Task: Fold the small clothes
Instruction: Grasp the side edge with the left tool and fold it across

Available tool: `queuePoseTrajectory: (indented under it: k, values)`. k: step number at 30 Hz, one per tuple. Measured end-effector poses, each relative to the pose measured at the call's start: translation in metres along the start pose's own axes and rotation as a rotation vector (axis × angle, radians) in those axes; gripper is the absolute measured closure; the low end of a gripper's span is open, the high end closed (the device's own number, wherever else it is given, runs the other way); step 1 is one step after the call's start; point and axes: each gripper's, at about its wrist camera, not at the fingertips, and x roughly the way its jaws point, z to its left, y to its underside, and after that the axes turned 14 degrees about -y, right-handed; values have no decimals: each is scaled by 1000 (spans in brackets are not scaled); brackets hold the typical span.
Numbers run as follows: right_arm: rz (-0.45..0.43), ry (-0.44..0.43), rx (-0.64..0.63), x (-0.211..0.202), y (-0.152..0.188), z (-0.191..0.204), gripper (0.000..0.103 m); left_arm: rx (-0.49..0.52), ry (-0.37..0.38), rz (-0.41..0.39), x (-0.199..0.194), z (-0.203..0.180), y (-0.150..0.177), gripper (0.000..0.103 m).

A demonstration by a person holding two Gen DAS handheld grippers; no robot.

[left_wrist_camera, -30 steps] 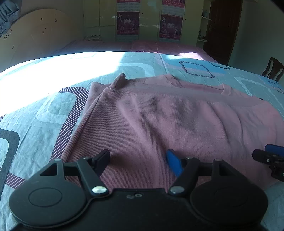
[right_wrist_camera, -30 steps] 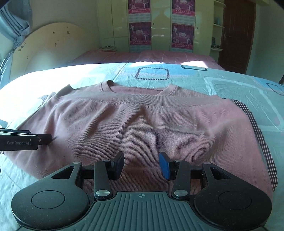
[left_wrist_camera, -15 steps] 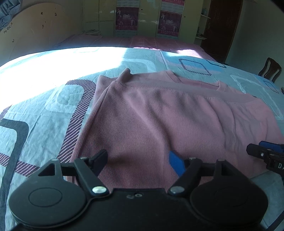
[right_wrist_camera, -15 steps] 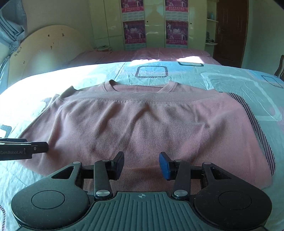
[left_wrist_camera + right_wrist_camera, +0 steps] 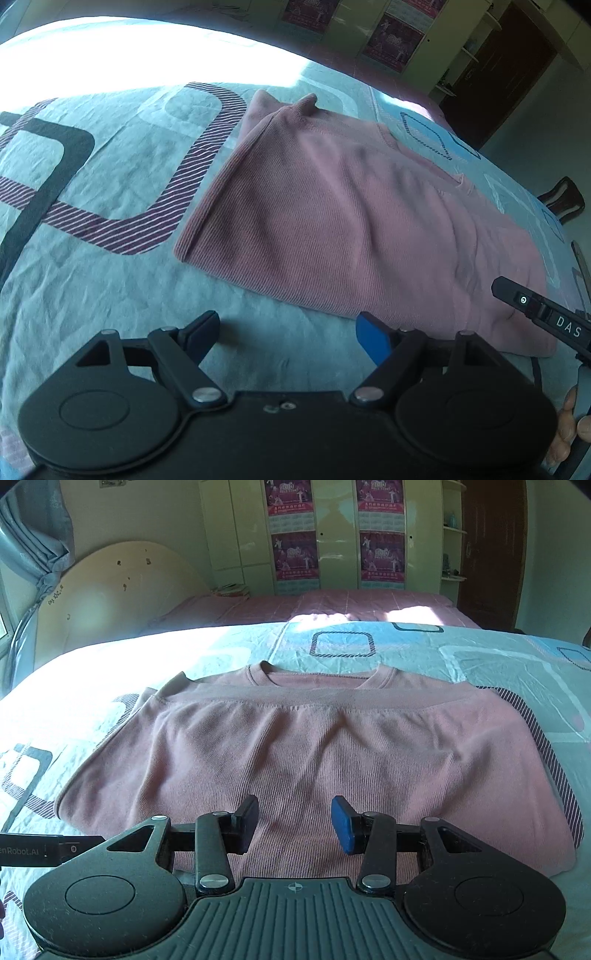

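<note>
Both claws, left gripper (image 5: 286, 330) & right gripper (image 5: 294, 821), jaws apart w/ nothing held; risk: grabbing only top layer of half-folded pink knit sweater (image 5: 314, 760) on patterned teal bedsheet (image 5: 92, 288), skewing next fold.

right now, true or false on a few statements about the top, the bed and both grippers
1. The pink top lies flat on the patterned bedsheet. True.
2. The left gripper is clamped on the top. False: it is open, holding nothing, over the sheet at the top's near edge.
3. The right gripper is open above the top. True.
4. The top's collar points toward the grippers. False: it is at the far side.
5. The top is blue. False: it is pink.
</note>
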Motion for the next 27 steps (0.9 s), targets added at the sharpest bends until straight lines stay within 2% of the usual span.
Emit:
queuePoseTrajectory:
  k: [3,5,7,10,12,15,17,18,20,22,27]
  values:
    - [5,-1,8,4,1,-1,59,-81,54,-9,5,10,4,21]
    - [17,4,7,12,2,-2,58,-113,92,-22,10,11,1,13]
    - [20,7,13,20,0,-4,55,-157,128,-39,18,10,-5,11]
    - [7,16,19,31,-8,-6,55,-223,166,-82,31,9,-14,12]
    - [0,25,14,41,-16,-8,55,-276,188,-108,39,10,-20,16]
    - [-7,43,15,56,-25,-11,55,-329,215,-137,49,11,-27,33]
    - [11,67,8,69,-27,-13,55,-368,227,-147,56,14,-30,51]
    - [27,68,7,75,-25,-15,55,-387,226,-149,59,16,-31,57]
    - [60,85,-25,88,-16,-15,55,-413,219,-150,64,19,-31,83]
    - [54,105,-65,88,-12,-9,54,-434,226,-147,69,24,-31,86]
    - [33,116,-35,87,-8,-14,54,-427,231,-156,65,25,-31,89]
